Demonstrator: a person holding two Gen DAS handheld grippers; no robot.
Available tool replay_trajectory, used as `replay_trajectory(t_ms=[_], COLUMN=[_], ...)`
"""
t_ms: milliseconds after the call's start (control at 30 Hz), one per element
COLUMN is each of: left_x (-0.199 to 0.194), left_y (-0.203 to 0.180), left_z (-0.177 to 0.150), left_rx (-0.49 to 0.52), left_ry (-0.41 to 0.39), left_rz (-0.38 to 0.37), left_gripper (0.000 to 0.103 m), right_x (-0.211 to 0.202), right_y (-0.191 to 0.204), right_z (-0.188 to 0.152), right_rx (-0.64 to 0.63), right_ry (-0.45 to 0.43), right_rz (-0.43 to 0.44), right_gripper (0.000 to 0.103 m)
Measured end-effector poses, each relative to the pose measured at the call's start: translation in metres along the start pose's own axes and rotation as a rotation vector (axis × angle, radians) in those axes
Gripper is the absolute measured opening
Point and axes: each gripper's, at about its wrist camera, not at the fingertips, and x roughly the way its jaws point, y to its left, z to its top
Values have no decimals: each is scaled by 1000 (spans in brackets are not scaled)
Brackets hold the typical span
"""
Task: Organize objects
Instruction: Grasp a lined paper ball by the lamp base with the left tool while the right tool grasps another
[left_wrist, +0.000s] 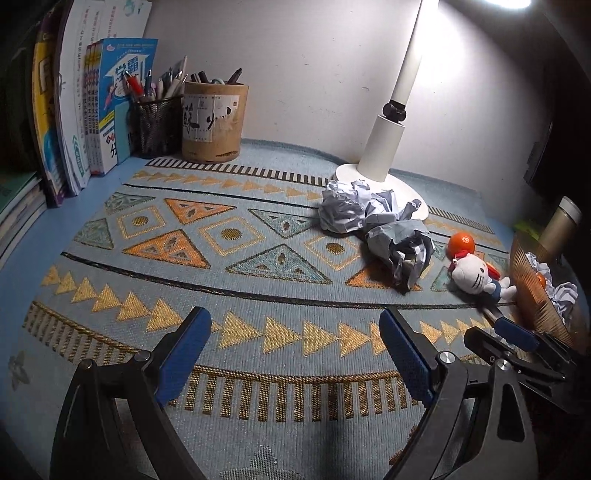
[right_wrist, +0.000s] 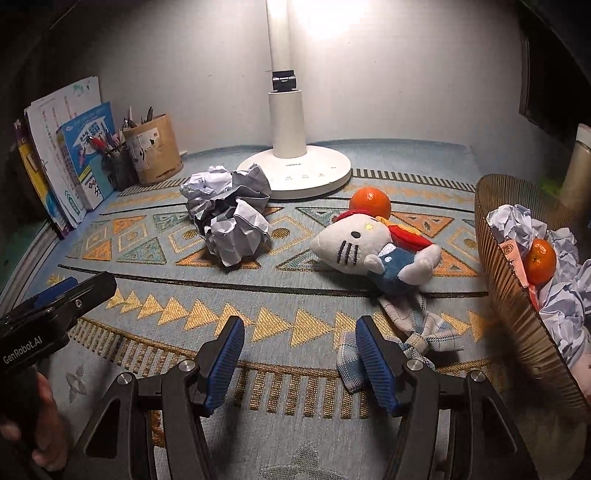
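Crumpled paper balls (left_wrist: 373, 221) (right_wrist: 231, 214) lie in a heap on the patterned mat in front of the lamp base. A white cat plush (right_wrist: 373, 254) (left_wrist: 476, 278) lies on its side to their right, with an orange (right_wrist: 370, 201) (left_wrist: 461, 244) behind it. A checked cloth (right_wrist: 399, 339) lies in front of the plush. A ribbed golden basket (right_wrist: 517, 295) (left_wrist: 532, 291) at the right holds crumpled paper and an orange (right_wrist: 540, 261). My left gripper (left_wrist: 295, 350) is open and empty above the mat. My right gripper (right_wrist: 299, 354) is open and empty, its right finger beside the cloth.
A white desk lamp (right_wrist: 295, 162) (left_wrist: 384, 147) stands at the back. Books (left_wrist: 74, 110), a mesh pen cup (left_wrist: 157, 122) and a cardboard pen holder (left_wrist: 214, 122) stand at the back left. A flask (left_wrist: 561, 221) stands behind the basket.
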Motion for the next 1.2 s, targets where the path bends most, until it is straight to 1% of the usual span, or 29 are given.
replay_trajectory(t_ms=[67,100,133,233,300,333,400,467,567,667,700,733,767,833,867,900,933,1033,1100,1167,1200], left_x=[7,9,10,15,31,43,65,84,101,117,121,124,127,129,130,130,128,122,122,122,123], left_y=[2,2,2,-7,-13,-15,-16,-17,-25,-34,-36,-36,-36,-34,-35,-37,-39,-42,-40,-36,-33], left_z=[8,15,24,59,77,83,89,94,101,103,104,104,105,103,101,99,97,94,95,98,99], left_rx=[3,11,27,129,223,276,355,382,420,454,457,455,452,441,448,464,475,500,492,472,463], left_ry=[51,68,69,58,72,79,87,127,139,155,154,155,167,184,183,184,184,161,158,160,164], left_rz=[-39,-48,-55,-104,-151,-160,-139,-175,-214,-225,-229,-235,-249,-294,-296,-292,-300,-305,-313,-325,-329], left_gripper=[92,92,92,92,92,92,92,91,91,90,87,79,78,73,72,67,60,50,47,45,41], right_x=[3,5,6,14,25,32,44,54,70,85,89,91,92,91,92,93,93,89,90,92,91], right_y=[5,10,15,23,23,23,25,29,32,29,29,29,30,34,33,30,27,19,18,20,21], right_z=[4,8,13,32,43,48,56,62,68,73,75,76,76,78,78,79,80,86,89,92,93], right_rx=[-28,-55,-82,-103,-92,-88,-93,-113,-135,-122,-121,-126,-136,-148,-144,-132,-117,-78,-70,-75,-79], right_ry=[30,38,40,49,56,69,91,97,114,123,125,125,121,109,110,117,120,102,101,84,68], right_rz=[44,51,52,106,137,145,179,194,187,186,186,192,195,174,167,172,183,216,228,226,223], right_gripper=[61,61,61,61,61,61,61,61,61,61,61,61,61,61,61,61,61,61,61,61,61])
